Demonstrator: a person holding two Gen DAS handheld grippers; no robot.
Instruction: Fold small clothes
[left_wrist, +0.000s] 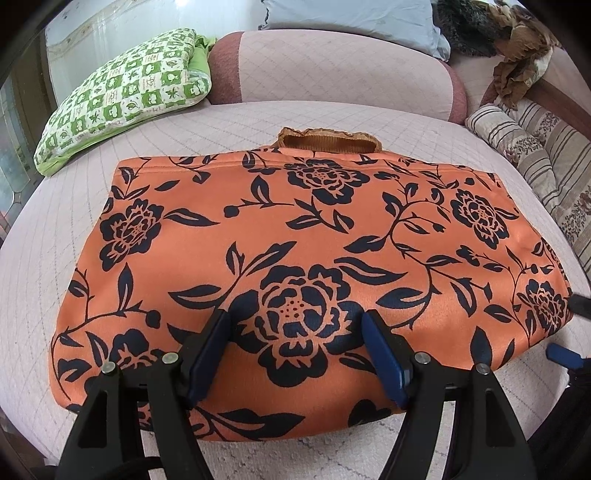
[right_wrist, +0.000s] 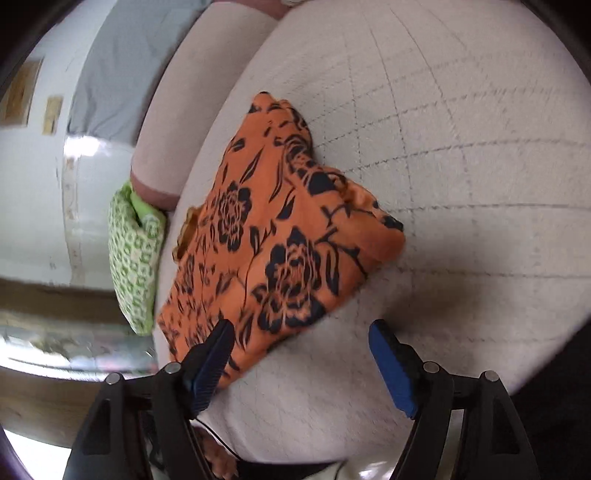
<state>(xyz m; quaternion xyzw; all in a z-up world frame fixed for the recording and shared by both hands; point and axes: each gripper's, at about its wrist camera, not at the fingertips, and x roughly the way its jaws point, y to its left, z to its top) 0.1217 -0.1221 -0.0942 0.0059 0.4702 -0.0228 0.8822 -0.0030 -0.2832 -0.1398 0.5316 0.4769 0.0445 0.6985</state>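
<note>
Orange floral garment (left_wrist: 314, 266) lay folded on the quilted bed (left_wrist: 332, 122), looking soft, light and slippery, best pinched at a corner, while both left gripper (left_wrist: 295, 328) and right gripper (right_wrist: 301, 341) gaped empty.

The left wrist view sits low and close, facing 12 o'clock across the orange floral garment (left_wrist: 295, 236). The right wrist view looks steeply down, blurred, from farther off — both share that garment and the green checked pillow (right_wrist: 135, 254) at 10 o'clock.

Spread right gripper (right_wrist: 301, 363) above orange garment (right_wrist: 273, 236)
</note>
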